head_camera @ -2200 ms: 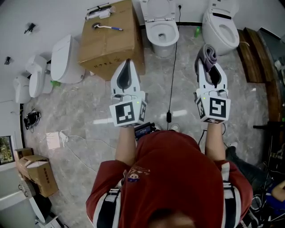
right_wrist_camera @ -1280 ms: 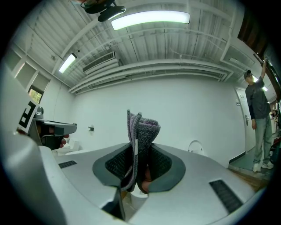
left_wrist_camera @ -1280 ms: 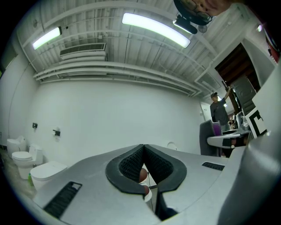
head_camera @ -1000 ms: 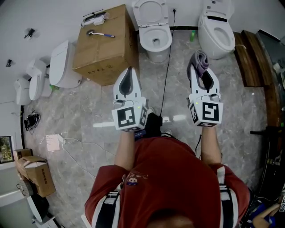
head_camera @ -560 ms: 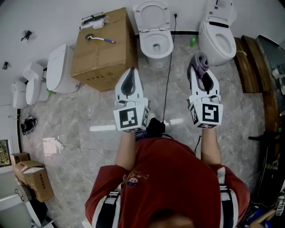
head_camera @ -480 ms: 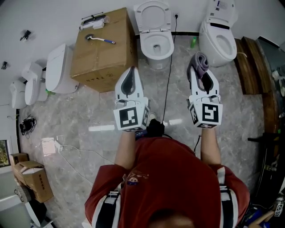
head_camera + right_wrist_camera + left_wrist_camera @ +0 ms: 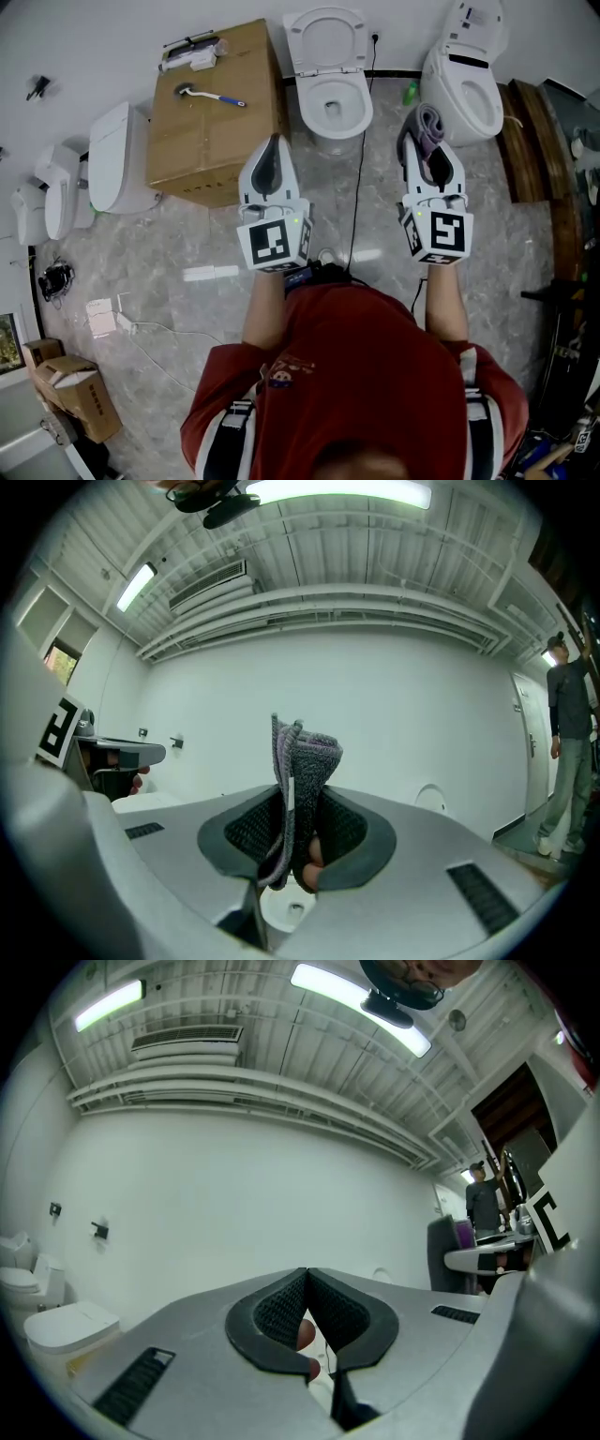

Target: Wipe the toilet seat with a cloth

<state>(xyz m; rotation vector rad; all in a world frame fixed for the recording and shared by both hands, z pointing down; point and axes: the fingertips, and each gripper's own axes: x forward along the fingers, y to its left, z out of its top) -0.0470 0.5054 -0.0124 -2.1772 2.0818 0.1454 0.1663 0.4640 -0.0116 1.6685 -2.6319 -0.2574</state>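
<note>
Your right gripper (image 7: 424,133) is clamped on the cloth (image 7: 430,120), and your left gripper (image 7: 272,142) has its jaws pressed together with nothing between them. You hold both out over the marble floor (image 7: 150,253), side by side and well apart.

Ahead of the left one stands a cardboard box (image 7: 220,122) with a blue-handled brush (image 7: 212,94) lying on top. Left of the box is a closed white toilet (image 7: 117,150). The open toilet (image 7: 308,94) (lid up, bowl showing) stands against the far wall, ahead and between your two hands. A black cable (image 7: 361,159) runs from the wall down across the floor beside it, the one thing lying on that stretch. A second toilet (image 7: 466,80) stands just ahead and right of the right gripper, with a small green bottle (image 7: 412,92) on the floor between the two toilets.

The cloth is grey with a purple tinge, knitted in texture and folded into several layers. It stands upright between the dark pads (image 7: 246,832), its folded top reaching past the fingertips and a loose end hanging below them. It is up in the air, well apart from the open toilet
</note>
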